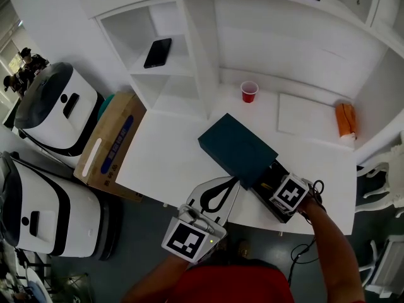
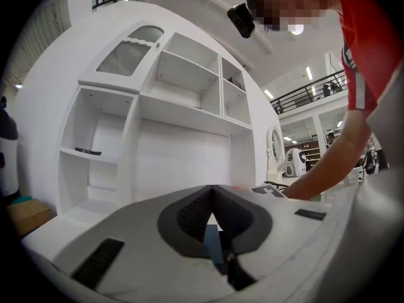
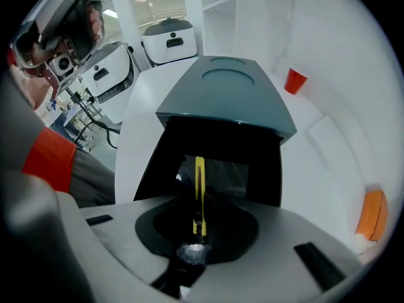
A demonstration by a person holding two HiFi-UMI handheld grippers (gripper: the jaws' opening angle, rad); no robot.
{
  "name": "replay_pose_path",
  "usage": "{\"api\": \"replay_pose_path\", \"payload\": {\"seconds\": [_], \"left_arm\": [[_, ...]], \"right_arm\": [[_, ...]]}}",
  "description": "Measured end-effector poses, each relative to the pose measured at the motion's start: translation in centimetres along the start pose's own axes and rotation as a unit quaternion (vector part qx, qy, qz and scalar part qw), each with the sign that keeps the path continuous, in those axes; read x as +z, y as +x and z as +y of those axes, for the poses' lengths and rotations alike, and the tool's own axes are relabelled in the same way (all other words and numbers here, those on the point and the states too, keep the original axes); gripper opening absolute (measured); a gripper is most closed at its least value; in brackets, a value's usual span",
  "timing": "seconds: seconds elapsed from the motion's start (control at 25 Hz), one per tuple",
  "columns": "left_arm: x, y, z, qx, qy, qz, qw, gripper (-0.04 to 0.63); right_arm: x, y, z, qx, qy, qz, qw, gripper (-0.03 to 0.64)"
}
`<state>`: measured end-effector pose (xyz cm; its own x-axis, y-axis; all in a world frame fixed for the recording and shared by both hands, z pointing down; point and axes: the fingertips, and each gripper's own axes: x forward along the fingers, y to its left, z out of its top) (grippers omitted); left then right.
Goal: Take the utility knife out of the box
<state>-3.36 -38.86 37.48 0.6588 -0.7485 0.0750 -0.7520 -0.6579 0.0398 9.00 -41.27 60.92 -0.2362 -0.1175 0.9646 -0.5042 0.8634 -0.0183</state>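
A dark teal box lies aslant on the white table, its black drawer pulled out toward the near edge. My right gripper points steeply down into that drawer. In the right gripper view a yellow utility knife stands on edge in the drawer, and my right gripper is shut on its near end. The box's lid lies just beyond. My left gripper hovers level at the table's near edge, left of the box. It is shut and empty.
A red cup stands at the back of the table, with a white sheet and an orange object to its right. A phone lies on the shelf. A cardboard box and white machines stand left.
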Motion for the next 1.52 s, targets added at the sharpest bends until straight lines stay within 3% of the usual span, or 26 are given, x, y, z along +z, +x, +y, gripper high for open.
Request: {"api": "replay_pose_path", "payload": {"seconds": [0.2, 0.4, 0.56, 0.76, 0.88, 1.04, 1.32, 1.52], "left_arm": [[0.7, 0.0, -0.4, -0.006, 0.002, -0.006, 1.0, 0.008], [1.4, 0.0, -1.3, -0.01, 0.005, -0.009, 0.9999, 0.008], [2.3, 0.1, -2.2, -0.016, 0.01, -0.015, 0.9997, 0.008], [4.0, 0.0, -3.8, -0.027, 0.02, -0.027, 0.9991, 0.008], [4.9, -0.2, -4.9, -0.036, 0.026, -0.032, 0.9985, 0.008], [5.8, -0.4, -6.1, -0.044, 0.033, -0.035, 0.9979, 0.008], [6.5, -0.7, -7.3, -0.05, 0.038, -0.032, 0.9975, 0.008], [6.6, -0.9, -7.6, -0.052, 0.041, -0.031, 0.9974, 0.008]], "right_arm": [[0.9, -3.0, 0.0, -0.034, 0.026, -0.074, 0.996, 0.064], [2.4, -8.8, 0.7, -0.074, 0.059, -0.191, 0.977, 0.066], [4.0, -14.8, 1.7, -0.096, 0.089, -0.315, 0.94, 0.066], [5.7, -23.2, 4.1, -0.097, 0.108, -0.469, 0.871, 0.064], [6.0, -26.9, 5.5, -0.112, 0.093, -0.532, 0.834, 0.064], [6.0, -29.7, 6.9, -0.125, 0.083, -0.586, 0.796, 0.064], [5.5, -30.8, 8.5, -0.115, 0.074, -0.63, 0.764, 0.063], [5.5, -31.0, 8.3, -0.121, 0.091, -0.639, 0.754, 0.061]]}}
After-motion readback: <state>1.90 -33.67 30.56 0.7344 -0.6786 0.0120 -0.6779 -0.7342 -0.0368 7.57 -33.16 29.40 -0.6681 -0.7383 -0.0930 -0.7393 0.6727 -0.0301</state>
